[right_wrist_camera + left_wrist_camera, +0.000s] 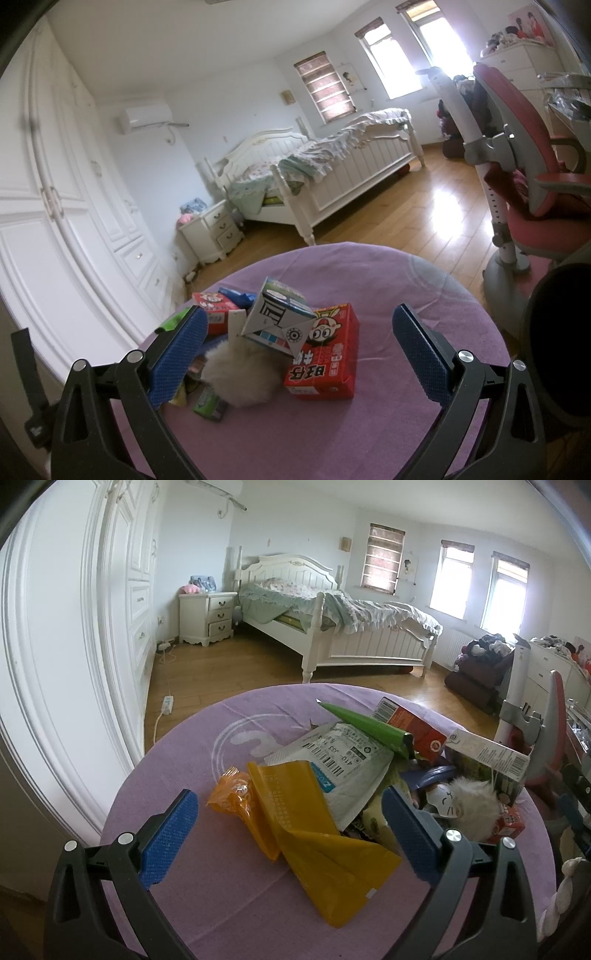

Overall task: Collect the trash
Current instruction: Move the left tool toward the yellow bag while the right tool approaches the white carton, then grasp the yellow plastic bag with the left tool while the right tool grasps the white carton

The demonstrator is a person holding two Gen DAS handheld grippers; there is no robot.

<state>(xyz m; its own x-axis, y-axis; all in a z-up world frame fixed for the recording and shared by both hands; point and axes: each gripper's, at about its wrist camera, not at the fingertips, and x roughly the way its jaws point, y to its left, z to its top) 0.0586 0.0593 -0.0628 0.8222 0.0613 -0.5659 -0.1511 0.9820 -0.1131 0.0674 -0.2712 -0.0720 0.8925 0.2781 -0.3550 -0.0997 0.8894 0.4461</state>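
Note:
A heap of trash lies on a round table with a purple cloth (184, 746). In the left wrist view my left gripper (291, 830) stands open over a yellow plastic bag (314, 842), with an orange wrapper (231, 788), a grey courier pouch (343, 764), a green wrapper (365, 725) and a white carton (487, 753) beyond. In the right wrist view my right gripper (299, 350) is open around a red milk carton (325, 354), a white-and-blue box (277, 317) and a grey fur pompom (240, 376). Neither gripper holds anything.
A pink and grey chair (524, 177) stands right of the purple-covered table (406, 280). Beyond it are wooden floor, a white bed (332, 627), a nightstand (207, 616) and a white wardrobe (74, 627) on the left. A power strip (167, 704) lies on the floor.

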